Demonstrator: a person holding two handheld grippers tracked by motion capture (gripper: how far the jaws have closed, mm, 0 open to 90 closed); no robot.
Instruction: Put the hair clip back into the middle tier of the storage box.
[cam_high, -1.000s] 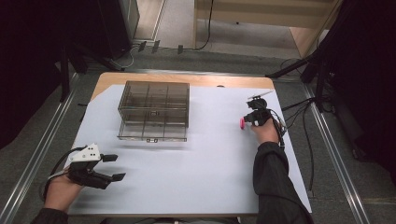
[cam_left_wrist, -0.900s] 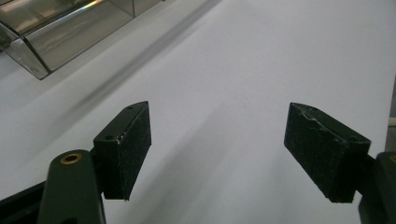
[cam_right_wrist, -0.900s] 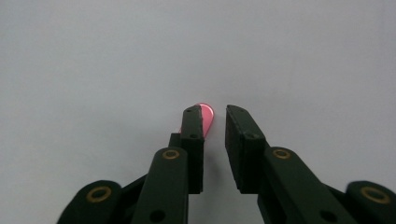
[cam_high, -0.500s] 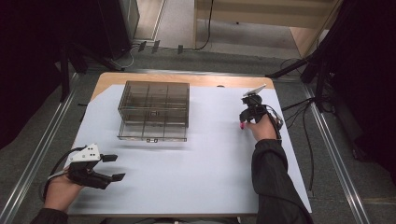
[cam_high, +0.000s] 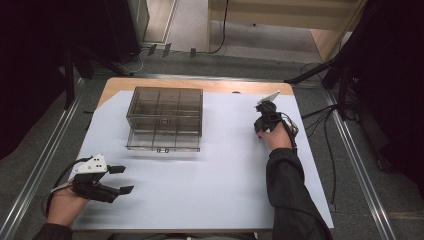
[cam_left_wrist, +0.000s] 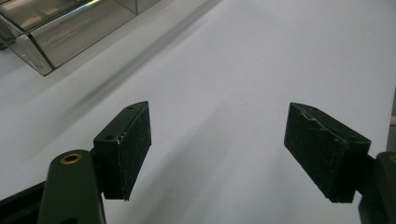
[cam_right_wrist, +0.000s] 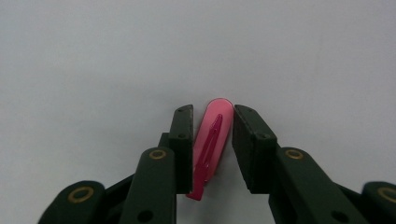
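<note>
While one pink hair clip (cam_right_wrist: 211, 140) sat pinched in the right gripper (cam_right_wrist: 212, 140) above the white table (cam_high: 220, 190), the left gripper (cam_left_wrist: 217, 149) stood spread; one clear compartment box (cam_high: 165, 117) rested well apart, dark curtains around.

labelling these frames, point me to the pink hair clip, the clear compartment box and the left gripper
pink hair clip (cam_right_wrist: 212, 140), right gripper view, middle of its body
clear compartment box (cam_high: 165, 117), high view, lid centre
left gripper (cam_high: 120, 179), high view, midway between fingertips

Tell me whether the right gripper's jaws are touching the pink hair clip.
Cannot tell. In the right gripper view the right gripper brackets the pink hair clip; the left jaw looks pressed against it, the right shows a sliver of gap.
</note>
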